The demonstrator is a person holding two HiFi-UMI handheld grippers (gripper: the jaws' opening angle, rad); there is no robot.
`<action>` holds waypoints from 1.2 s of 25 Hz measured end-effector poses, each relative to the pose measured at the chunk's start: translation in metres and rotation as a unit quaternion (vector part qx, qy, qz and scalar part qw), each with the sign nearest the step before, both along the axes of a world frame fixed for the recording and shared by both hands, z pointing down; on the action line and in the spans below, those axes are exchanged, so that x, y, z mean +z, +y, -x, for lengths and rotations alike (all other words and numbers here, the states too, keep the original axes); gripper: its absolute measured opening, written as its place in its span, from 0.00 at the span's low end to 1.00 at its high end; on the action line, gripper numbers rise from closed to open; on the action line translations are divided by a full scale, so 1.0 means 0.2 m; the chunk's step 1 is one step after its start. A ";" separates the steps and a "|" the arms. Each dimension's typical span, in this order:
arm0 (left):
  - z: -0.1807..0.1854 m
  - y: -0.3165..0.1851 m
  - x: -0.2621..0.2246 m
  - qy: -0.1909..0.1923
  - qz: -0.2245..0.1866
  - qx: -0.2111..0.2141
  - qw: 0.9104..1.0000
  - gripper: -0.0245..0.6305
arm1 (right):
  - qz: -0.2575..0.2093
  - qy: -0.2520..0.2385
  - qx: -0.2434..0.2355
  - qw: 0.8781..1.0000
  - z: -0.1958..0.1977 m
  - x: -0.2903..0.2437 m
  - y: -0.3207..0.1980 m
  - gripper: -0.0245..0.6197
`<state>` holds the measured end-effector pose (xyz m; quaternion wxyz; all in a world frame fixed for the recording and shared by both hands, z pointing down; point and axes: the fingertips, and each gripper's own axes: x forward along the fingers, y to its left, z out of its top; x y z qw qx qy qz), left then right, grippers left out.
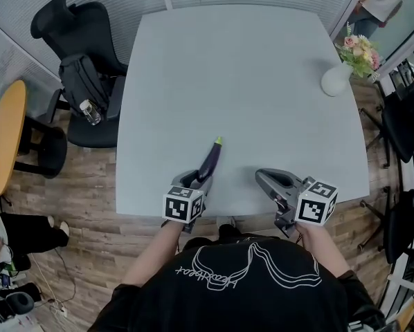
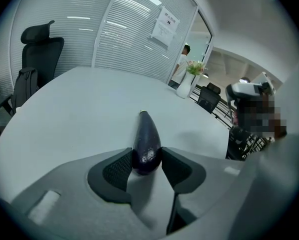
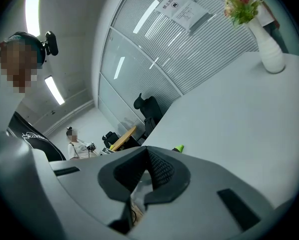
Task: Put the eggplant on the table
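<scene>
The left gripper (image 1: 200,179) is clamped on the blunt end of a dark purple eggplant (image 1: 211,159), whose green tip points away from the person over the pale grey table (image 1: 262,81), near its front edge. The right gripper (image 1: 266,178) hangs beside it, jaws together and empty.

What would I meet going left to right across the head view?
Round orange wooden side table → black office chair → dark purple eggplant → right gripper → white vase of pink flowers.

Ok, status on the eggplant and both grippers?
Left gripper shut on eggplant, over table's near edge, contact unclear. Right gripper shut, empty. Vase far off, nothing in the way.
</scene>
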<state>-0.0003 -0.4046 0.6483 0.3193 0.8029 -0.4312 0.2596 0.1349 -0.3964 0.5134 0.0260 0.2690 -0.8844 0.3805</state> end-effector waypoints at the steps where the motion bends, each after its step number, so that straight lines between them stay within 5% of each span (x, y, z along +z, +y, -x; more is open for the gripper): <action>1: 0.00 0.00 0.01 -0.003 -0.001 0.001 1.000 0.33 | 0.002 -0.001 0.000 1.000 0.00 0.00 0.00 0.05; 23: -0.01 0.01 -0.03 0.009 -0.009 -0.006 1.000 0.40 | 0.004 -0.010 -0.002 1.000 -0.02 -0.03 0.05 0.05; 30: 0.04 0.01 -0.16 0.015 -0.041 -0.023 0.999 0.42 | -0.009 -0.013 0.002 1.000 -0.03 -0.08 0.09 0.05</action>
